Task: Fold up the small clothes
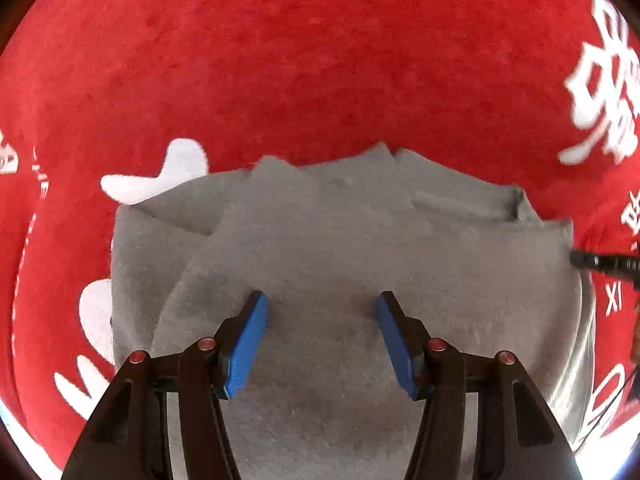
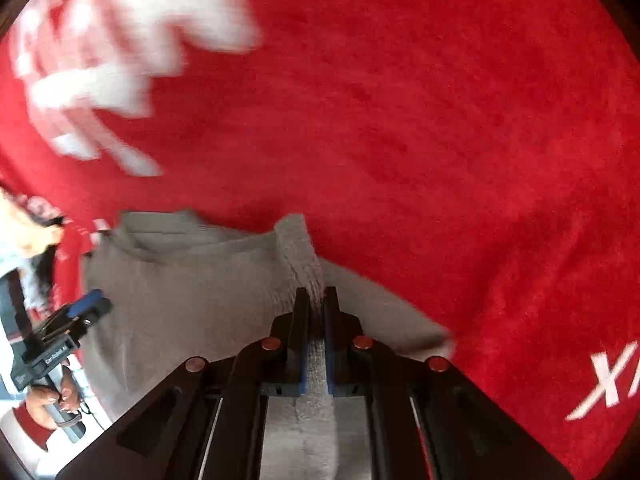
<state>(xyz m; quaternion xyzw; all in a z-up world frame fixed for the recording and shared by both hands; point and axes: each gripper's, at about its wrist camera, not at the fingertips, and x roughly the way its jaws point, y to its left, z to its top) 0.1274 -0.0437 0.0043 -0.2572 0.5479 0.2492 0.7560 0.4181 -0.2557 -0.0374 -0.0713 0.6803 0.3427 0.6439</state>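
Note:
A small grey garment (image 1: 320,232) lies folded in layers on a red cloth. My left gripper (image 1: 320,300) hangs over its middle, open, with nothing between its blue pads (image 1: 248,340). In the right wrist view the same grey garment (image 2: 180,280) spreads to the left, and my right gripper (image 2: 317,296) is shut on a raised fold of it, a ribbed edge standing up between the fingertips. The left gripper (image 2: 86,304) shows at the left edge of that view, held by a hand (image 2: 52,396). A dark tip of the right gripper (image 1: 600,264) touches the garment's right edge.
The red cloth (image 1: 320,60) with white printed characters (image 1: 604,80) covers the whole surface around the garment. A person's red sleeve cuff (image 2: 36,428) sits at the lower left of the right wrist view. The right wrist view is blurred at the top left.

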